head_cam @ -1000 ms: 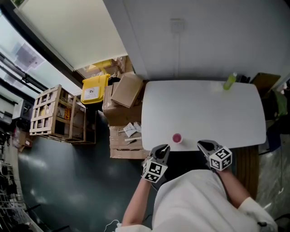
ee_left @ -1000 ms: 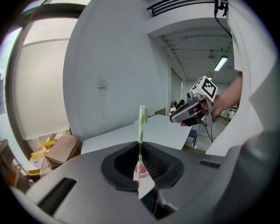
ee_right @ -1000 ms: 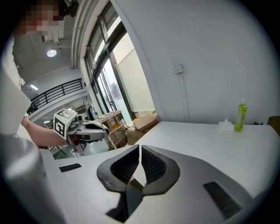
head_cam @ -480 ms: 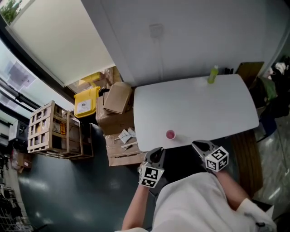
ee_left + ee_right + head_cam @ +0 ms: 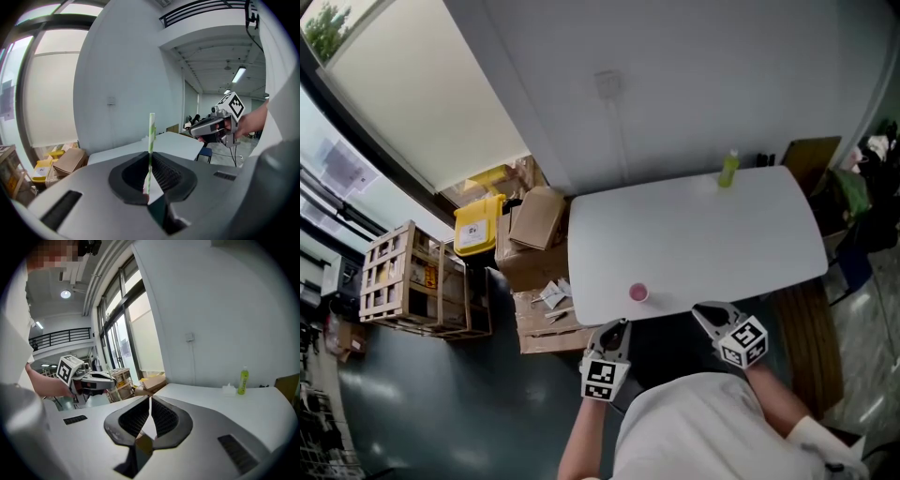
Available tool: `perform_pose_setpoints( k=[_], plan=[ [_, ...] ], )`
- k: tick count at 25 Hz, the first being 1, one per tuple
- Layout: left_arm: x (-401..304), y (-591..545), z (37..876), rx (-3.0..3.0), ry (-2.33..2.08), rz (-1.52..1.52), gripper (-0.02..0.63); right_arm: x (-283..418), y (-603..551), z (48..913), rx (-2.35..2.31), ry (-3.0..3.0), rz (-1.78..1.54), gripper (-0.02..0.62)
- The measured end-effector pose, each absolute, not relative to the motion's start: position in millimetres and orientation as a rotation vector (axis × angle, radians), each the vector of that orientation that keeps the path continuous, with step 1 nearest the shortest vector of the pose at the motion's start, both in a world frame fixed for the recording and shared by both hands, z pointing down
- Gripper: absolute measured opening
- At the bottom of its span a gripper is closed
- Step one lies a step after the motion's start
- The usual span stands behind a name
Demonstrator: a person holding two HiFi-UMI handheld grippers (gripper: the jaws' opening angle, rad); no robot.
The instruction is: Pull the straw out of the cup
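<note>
**A:** Who has the straw?

**B:** The left gripper (image 5: 150, 158). Its jaws are clamped on the straw (image 5: 151, 133), which stands upright between them with its striped top rising above the jaw tips. The gripper's own body hides the lower end.

**A:** And the other one?

**B:** The right gripper (image 5: 150, 403) has its jaws together on nothing, with only a thin slit between them. It hangs just off the near edge of the tabletop (image 5: 712, 234), about level with the left.

**A:** Where is the cup from there?

**B:** The cup (image 5: 638, 293) sits close to that near edge, just ahead of the left jaws and slightly to their right. The left gripper is plainly the nearer of the two. I see no straw in the cup from the head view, though a straw would be too thin to make out there.

**A:** So which way should it pull?

**B:** The straw's long axis runs up and down. I'd say any pull left should go straight up along it, away from the cup, so the cup isn't tipped.

**A:** Anything beyond that?

**B:** Only a green bottle (image 5: 728, 169) at the far edge, well apart.
</note>
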State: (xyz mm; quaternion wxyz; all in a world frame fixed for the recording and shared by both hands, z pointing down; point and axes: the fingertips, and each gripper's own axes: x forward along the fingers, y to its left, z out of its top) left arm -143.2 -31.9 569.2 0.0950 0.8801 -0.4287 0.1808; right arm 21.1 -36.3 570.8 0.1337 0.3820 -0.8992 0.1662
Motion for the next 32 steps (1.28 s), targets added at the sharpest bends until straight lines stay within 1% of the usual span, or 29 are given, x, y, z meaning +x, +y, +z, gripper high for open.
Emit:
perform_pose_setpoints(
  k=[4, 12, 32],
  plan=[
    [-142, -33, 563, 2.567, -1.325, 0.47, 0.023, 35, -42, 570, 1.094, -2.606, 0.442, 0.041],
    [-145, -38, 561, 2.51, -1.395, 0.443, 0.023, 47, -50, 569, 1.041, -2.631, 0.433, 0.04],
    [-148, -41, 560, 2.515, -1.4, 0.452, 0.023, 38, -54, 570, 1.013, -2.649, 0.453, 0.04]
  ],
)
